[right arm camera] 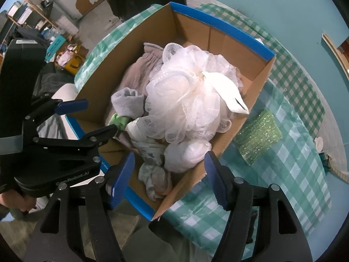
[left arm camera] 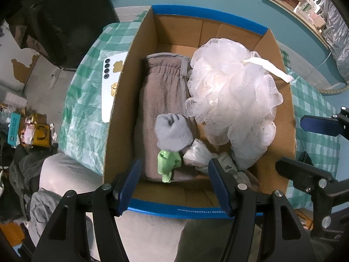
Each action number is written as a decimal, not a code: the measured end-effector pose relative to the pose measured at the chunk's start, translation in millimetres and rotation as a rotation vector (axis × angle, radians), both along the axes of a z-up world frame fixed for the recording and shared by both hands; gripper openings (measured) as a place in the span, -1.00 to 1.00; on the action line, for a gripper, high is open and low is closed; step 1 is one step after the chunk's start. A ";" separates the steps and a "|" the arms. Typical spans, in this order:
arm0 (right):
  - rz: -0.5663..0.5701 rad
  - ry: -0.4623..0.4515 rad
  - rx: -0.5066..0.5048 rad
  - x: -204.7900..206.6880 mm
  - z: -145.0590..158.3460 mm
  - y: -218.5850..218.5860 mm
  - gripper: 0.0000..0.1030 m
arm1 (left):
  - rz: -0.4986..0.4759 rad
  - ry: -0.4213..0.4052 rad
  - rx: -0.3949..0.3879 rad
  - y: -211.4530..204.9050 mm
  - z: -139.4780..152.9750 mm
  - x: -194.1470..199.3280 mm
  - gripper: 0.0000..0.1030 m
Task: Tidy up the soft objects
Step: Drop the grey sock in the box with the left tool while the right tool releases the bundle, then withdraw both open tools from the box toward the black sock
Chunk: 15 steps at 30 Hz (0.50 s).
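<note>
Fingers (left arm camera: 130, 185) of the left gripper (left arm camera: 174, 185) stood apart with nothing between the blue pads, pointing down over the near edge of the cardboard box (left arm camera: 122, 100). Right gripper (right arm camera: 169, 179) the same: fingers spread, empty, hanging over the box's near corner, not touching its contents. Box had a blue-taped rim and sat on the desk (right arm camera: 294, 163), which was covered in a green-and-white checked cloth. Inside the box: a folded brown-grey towel (left arm camera: 163, 91) along the left side, a grey sock (left arm camera: 172, 131) lying on it, a small green cloth (left arm camera: 168, 163) just below the sock and touching it. White mesh bath pouf (left arm camera: 231, 87) filled the right half, its white ribbon loop draped toward the box wall. Crumpled white cloths (right arm camera: 154, 170) lay at the near end beneath the pouf. Outside the box: a white phone (left arm camera: 111, 87) flat on the desk against the left wall, and a sparkly green sponge (right arm camera: 257, 137) on the desk just beside the right wall.
</note>
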State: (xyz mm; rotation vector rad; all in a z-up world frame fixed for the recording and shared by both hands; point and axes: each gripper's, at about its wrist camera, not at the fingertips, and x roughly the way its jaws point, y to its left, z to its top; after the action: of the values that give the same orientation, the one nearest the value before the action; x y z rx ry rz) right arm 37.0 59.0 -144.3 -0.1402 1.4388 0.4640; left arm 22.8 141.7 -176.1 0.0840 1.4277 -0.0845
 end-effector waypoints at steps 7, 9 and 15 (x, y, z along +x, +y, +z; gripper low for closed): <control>-0.013 -0.018 0.004 -2.6 8.6 -13.3 0.31 | -0.001 -0.014 0.001 -9.5 9.9 -3.0 0.27; -0.019 -0.024 0.006 -3.7 11.8 -17.9 0.31 | -0.006 -0.020 0.001 -13.9 13.2 -3.6 0.27; -0.046 -0.038 0.015 -7.6 20.6 -34.9 0.31 | -0.018 -0.039 -0.003 -27.9 24.4 -5.0 0.28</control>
State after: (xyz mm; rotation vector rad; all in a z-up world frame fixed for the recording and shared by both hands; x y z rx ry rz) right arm 29.4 24.1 -123.8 -0.1031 1.3976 0.4323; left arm 17.9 113.9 -151.7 0.0959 1.3876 -0.0989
